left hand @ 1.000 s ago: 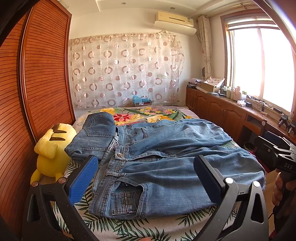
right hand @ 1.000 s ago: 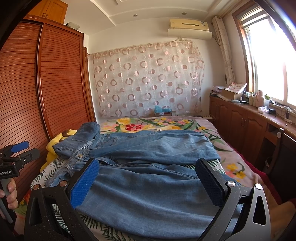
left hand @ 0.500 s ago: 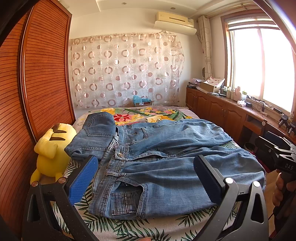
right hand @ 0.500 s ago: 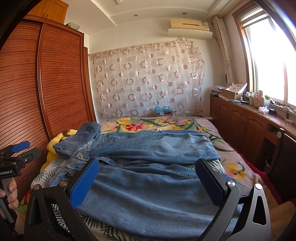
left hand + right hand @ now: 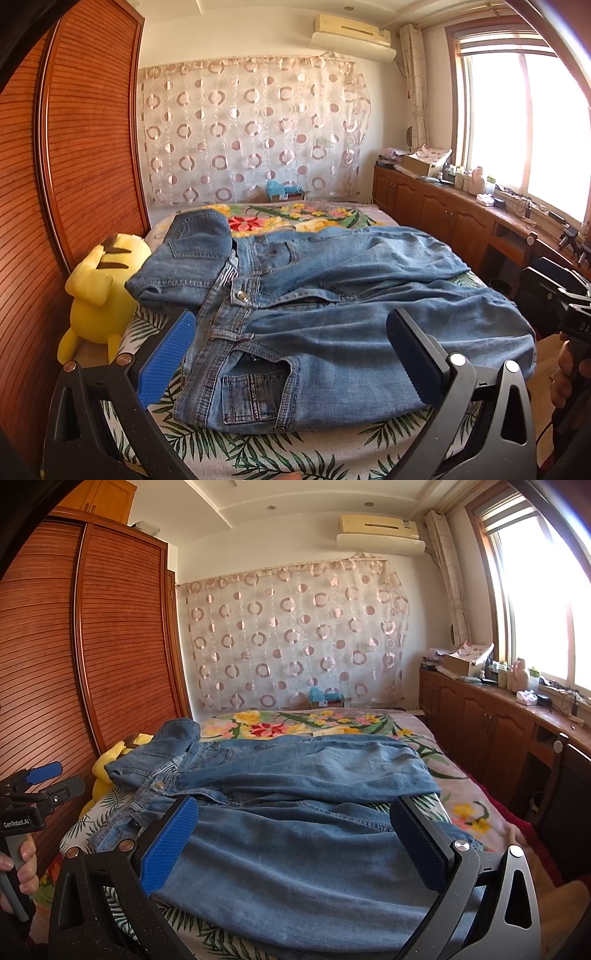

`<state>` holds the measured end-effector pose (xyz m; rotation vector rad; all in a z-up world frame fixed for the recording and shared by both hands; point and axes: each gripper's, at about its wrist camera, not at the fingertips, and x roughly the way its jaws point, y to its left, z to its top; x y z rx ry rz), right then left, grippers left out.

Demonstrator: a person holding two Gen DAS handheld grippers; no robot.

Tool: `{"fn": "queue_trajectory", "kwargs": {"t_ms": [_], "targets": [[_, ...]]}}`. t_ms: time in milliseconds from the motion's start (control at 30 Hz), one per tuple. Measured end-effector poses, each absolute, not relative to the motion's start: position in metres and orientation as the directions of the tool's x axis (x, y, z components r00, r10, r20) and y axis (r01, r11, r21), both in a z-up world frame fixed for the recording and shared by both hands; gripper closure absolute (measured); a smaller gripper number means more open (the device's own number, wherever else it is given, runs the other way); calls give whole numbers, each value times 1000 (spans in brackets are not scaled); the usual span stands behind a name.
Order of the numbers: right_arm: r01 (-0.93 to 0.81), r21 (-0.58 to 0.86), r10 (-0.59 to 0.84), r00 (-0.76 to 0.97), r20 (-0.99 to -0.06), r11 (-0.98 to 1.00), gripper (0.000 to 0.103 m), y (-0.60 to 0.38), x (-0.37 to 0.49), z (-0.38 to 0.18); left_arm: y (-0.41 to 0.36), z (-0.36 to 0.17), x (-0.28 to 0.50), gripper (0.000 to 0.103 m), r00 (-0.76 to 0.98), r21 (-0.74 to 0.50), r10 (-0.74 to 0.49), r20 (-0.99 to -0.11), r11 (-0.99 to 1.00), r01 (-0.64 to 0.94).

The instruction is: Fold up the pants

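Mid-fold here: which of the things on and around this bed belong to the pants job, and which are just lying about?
Part of the job:
- jeans, spread across the bed
- left gripper, open, holding nothing
- right gripper, open, holding nothing

Just lying about:
- yellow plush toy beside the jeans, at the wardrobe side
- blue item at the bed's far end
- clutter on the window counter
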<state>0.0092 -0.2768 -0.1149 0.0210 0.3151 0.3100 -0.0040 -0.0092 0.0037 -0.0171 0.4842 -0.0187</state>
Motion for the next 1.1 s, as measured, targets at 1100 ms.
{"fn": "queue_trajectory", "kwargs": {"t_ms": [1100], "targets": [[-256, -1, 212, 805, -554, 967, 0, -278, 57, -135, 82, -74, 20, 0, 789, -53, 59, -612, 992, -116]]}}
